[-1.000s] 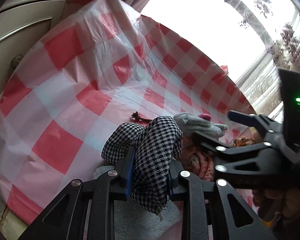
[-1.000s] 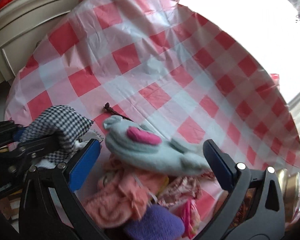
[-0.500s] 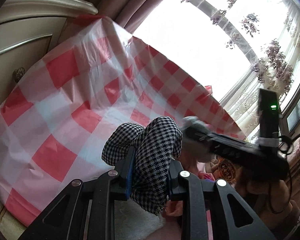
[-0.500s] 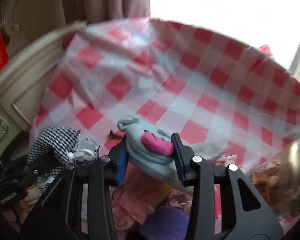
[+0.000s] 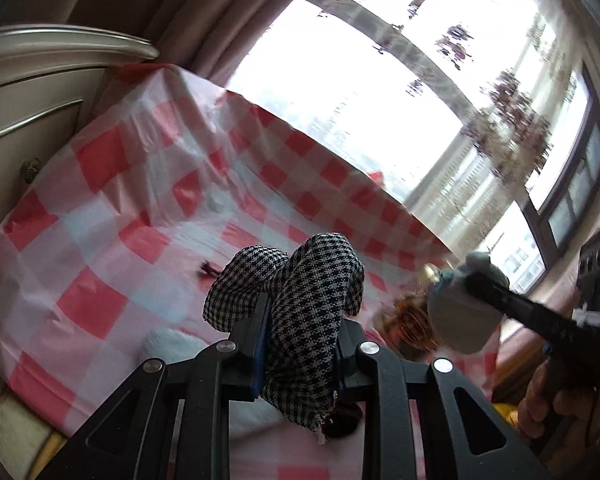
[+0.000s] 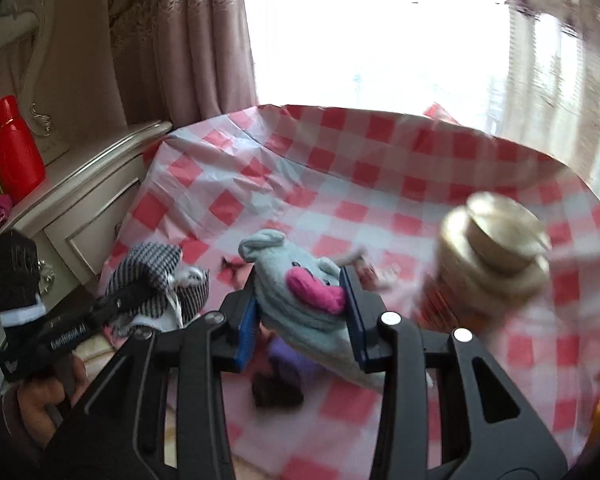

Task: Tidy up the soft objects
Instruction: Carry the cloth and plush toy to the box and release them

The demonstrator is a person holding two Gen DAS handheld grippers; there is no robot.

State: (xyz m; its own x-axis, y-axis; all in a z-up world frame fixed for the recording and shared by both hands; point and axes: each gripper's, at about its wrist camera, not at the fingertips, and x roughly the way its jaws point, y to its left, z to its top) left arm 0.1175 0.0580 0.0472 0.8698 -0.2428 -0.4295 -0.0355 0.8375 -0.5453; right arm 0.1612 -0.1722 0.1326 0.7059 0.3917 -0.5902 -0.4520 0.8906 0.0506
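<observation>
Two grippers, both loaded. L gripper (image 5: 300, 344) is clamped tight on the houndstooth cloth (image 5: 312, 304), which bulges above the pads and hangs out below; in the R view it shows at 9 o'clock, gripper (image 6: 140, 300) and cloth (image 6: 156, 272) seen from the side, w/ the person's hand (image 6: 44, 400) on the grip. R gripper (image 6: 300, 320) has just been closing and its blue pads now squeeze the grey sock (image 6: 296, 296), pink heart patch facing the lens, toe end trailing down toward 5 o'clock. L view has that gripper (image 5: 480, 300) at 3 o'clock, sock (image 5: 460, 312) bunched round its tip, clear of the checked cloth (image 5: 100, 256). Only the R view shows: red bottle (image 6: 16, 152) on the cream cabinet (image 6: 80, 208) at 9–10 o'clock, a gold lidded jar (image 6: 496, 248) at 2–3 o'clock (blurred), purple item (image 6: 288, 360) and a dark lump (image 6: 276, 392) lying under the sock. Only the L view shows: white towel (image 5: 172, 344) at 8 o'clock under the gripper, window frame far R. Small dark scrap (image 5: 208, 268) on the checks at 10 o'clock of the houndstooth; also in R view (image 6: 230, 266).
</observation>
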